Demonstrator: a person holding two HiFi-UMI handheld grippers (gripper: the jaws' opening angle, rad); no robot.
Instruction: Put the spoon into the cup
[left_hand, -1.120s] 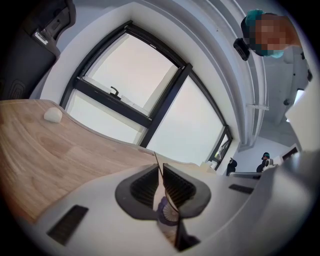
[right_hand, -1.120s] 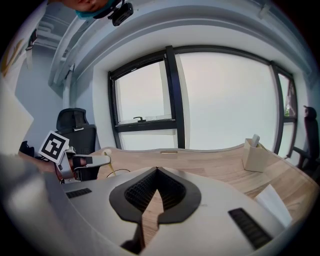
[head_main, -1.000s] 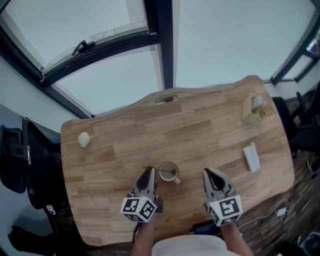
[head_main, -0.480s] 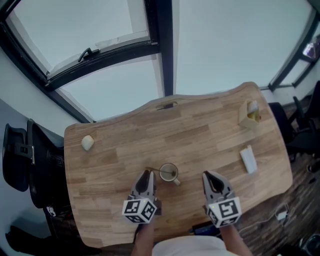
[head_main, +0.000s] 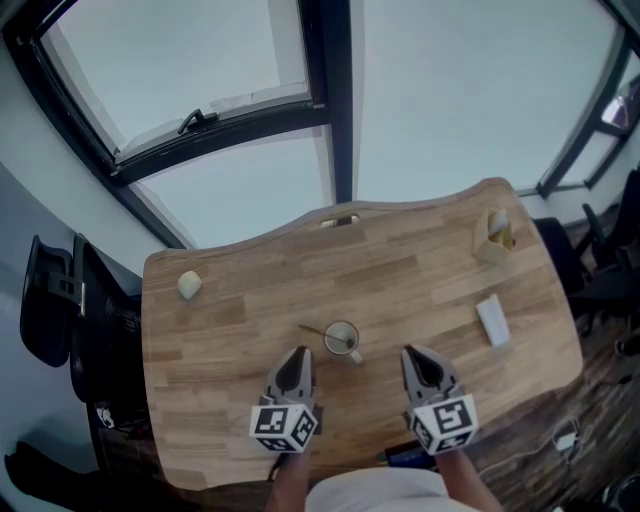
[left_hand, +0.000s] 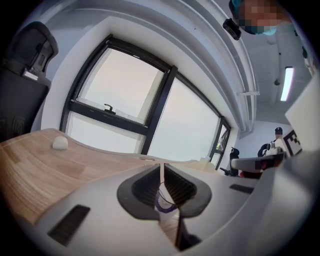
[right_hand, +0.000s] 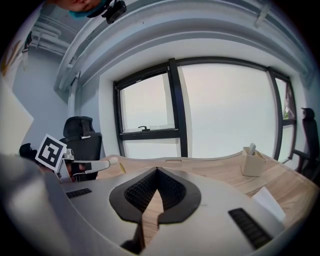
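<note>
On the table (head_main: 250, 300), upper left, a pale lump (head_main: 188, 286). Lower centre, the left gripper (head_main: 298, 354), jaws all but together with only a thin slit, nothing held. Just up-right of it, not touching, the cup (head_main: 341, 338). The spoon (head_main: 312, 329) sits in it, handle poking out left over the rim. Right of that, the right gripper (head_main: 411, 354), jaws closed, empty. Far right, a white slab (head_main: 492, 320) and a box (head_main: 493, 238).

left gripper (head_main: 296, 354) and right gripper (head_main: 412, 354): grey shells, black ribbed pads (left_hand: 145, 187) inside fingers, black-and-white marker cubes (head_main: 284, 424) behind them; white top (head_main: 375, 492).
</note>
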